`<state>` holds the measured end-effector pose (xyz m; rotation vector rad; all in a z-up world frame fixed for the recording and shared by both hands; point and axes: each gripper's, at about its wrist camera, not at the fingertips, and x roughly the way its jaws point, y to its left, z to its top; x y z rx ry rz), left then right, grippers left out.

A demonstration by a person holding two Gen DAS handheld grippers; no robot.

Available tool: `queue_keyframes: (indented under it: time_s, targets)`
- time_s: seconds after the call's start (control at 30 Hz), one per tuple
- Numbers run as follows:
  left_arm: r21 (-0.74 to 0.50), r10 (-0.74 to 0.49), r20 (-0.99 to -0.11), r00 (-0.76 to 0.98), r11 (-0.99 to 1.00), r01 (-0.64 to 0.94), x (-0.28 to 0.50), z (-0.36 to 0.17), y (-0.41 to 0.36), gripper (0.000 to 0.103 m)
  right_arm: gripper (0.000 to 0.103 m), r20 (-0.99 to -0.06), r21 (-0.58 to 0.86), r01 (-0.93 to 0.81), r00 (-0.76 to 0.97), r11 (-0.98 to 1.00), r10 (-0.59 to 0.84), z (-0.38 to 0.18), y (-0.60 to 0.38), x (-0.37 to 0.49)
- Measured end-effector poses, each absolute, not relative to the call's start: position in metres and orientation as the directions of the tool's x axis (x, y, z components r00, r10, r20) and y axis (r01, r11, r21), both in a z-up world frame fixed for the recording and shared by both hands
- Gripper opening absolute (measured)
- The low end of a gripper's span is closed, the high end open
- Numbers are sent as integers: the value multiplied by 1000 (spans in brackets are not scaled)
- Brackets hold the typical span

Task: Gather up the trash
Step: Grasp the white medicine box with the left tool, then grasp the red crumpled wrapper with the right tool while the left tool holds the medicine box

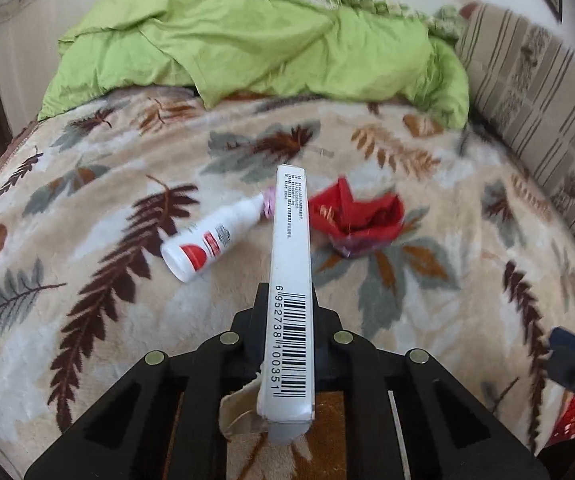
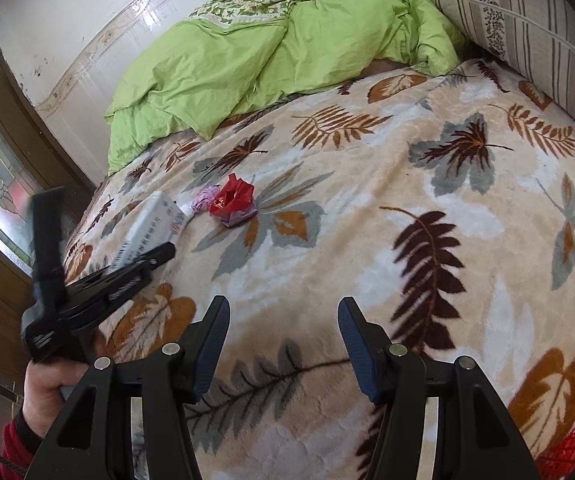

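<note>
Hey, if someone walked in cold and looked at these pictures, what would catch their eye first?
Probably the long white barcoded box clamped in the left hand-held gripper, held over the leaf-patterned blanket. Next, the crumpled red wrapper and the white bottle lying mid-bed, with a bright green quilt bunched at the far end.

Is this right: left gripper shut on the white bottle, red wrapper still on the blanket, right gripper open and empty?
Not quite. The left gripper is shut on the long white box, not the white bottle, which lies on the blanket; the left wrist view shows it. The rest holds: red wrapper, right gripper.
</note>
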<state>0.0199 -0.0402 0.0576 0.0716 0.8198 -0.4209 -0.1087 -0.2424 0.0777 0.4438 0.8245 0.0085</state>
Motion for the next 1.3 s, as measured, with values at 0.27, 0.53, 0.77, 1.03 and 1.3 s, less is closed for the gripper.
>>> queue_keyframes:
  time_s: [0.27, 0.53, 0.77, 1.03, 1.3]
  targets:
    - [-113, -300, -655, 693, 946, 303, 22, 79, -10, 13, 60, -690, 423, 147, 692, 894, 212, 81, -225, -23]
    - [-87, -281, -672, 685, 949, 304, 24, 73, -2, 13, 47, -719, 432, 203, 665, 879, 200, 40, -223, 45]
    - [-121, -304, -687, 660, 943, 309, 28, 70, -5, 13, 26, -694, 377, 117, 693, 919, 197, 58, -213, 31]
    - [-112, -307, -670, 676, 942, 317, 17, 74, -13, 13, 26, -661, 376, 121, 730, 919, 174, 76, -229, -8]
    - [-60, -288, -660, 694, 941, 333, 10, 73, -26, 13, 26, -635, 326, 98, 760, 940, 140, 88, -229, -15]
